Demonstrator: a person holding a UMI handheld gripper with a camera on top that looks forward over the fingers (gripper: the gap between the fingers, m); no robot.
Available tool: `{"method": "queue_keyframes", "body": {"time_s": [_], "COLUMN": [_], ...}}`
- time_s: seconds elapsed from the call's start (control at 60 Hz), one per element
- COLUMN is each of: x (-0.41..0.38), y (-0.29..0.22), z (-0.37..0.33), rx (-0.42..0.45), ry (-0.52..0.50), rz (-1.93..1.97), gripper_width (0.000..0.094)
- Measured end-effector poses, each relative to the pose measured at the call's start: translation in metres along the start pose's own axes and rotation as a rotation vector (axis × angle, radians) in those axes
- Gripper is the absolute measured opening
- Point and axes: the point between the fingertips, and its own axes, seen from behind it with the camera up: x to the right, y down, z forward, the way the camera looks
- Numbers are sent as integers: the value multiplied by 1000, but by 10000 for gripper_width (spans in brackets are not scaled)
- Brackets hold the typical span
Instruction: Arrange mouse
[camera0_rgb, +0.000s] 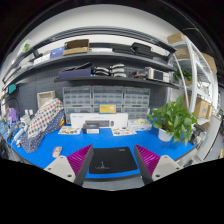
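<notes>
A black mouse pad (112, 160) lies flat on the blue table top (60, 148), between and just below my fingers. My gripper (112, 150) is open and empty, with a magenta pad on the left finger (78, 158) and on the right finger (148, 157) at either side of the mouse pad. I cannot make out a mouse in this view.
White boxes and small items (98, 124) stand at the back of the table. A green potted plant (176, 120) is at the right. A patterned bundle (44, 122) leans at the left. Shelves with boxes (100, 70) fill the wall behind.
</notes>
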Motion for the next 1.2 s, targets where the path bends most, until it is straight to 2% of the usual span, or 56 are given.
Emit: {"method": "queue_keyframes", "body": {"time_s": [0.283,0.617,0.75,0.917,1.067,1.2], "x": [-68,-227,-289,-346,-371,-381], "y": [81,193,203,193,181,184], "z": [21,75,114,176,227,255], "rx": [-92,-284,-318,-330,-344,-368], "ry": [-44,-202,-256,-270,-244,-213], "rz": [-28,-47,-54,-57,-56,-43], "gripper_width": [831,830,841,835,817,748]}}
